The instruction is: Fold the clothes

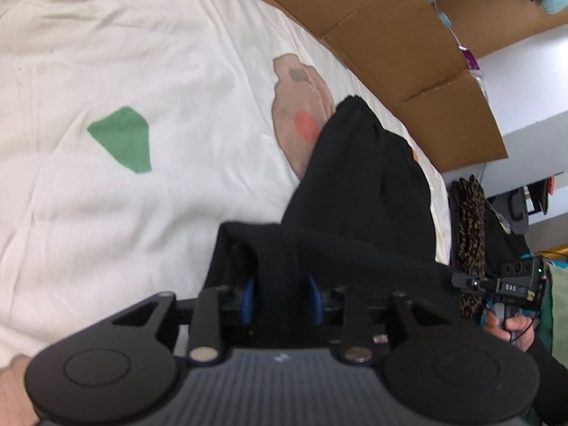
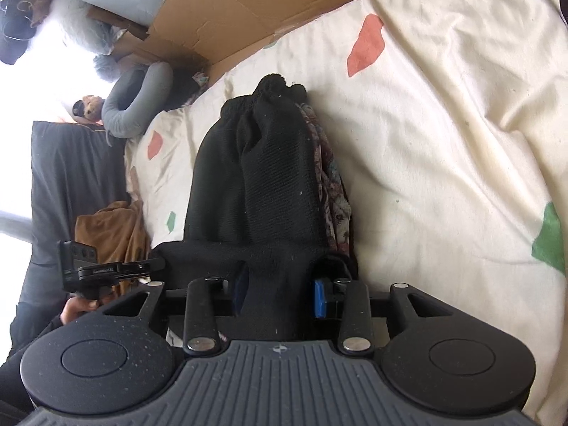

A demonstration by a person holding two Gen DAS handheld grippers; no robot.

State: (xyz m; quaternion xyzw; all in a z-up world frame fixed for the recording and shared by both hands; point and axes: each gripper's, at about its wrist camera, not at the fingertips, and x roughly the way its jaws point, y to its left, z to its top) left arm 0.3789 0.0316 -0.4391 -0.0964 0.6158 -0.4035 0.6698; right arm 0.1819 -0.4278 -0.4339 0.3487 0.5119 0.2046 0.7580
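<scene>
The left gripper (image 1: pixel 282 300) is standing part-way apart with a fold of the black knitted garment (image 1: pixel 358 184) lying between its blue-padded fingers (image 1: pixel 248 300); a sliver of daylight shows beside each pad, so it looks to me as though the cloth is resting there loosely, not being pinched. The right gripper (image 2: pixel 280 298) is doing the same at the other end of the near edge: one blue pad (image 2: pixel 320 298) is sitting clear of the cloth, the other is half buried in it. The garment is lying lengthwise on the cream bedspread printed with green and coral patches (image 1: pixel 142 71), its gathered end pointing away toward the flattened brown cardboard sheets (image 1: pixel 397 35) along the bed's far side. A near edge seems doubled over the body, which I take as a fold being set down, both hands low so it lands square. In the right-hand view a flowery patterned cloth (image 2: pixel 333 184) is peeking out just beside the black one, touching it. If so, smoothing would come next.
</scene>
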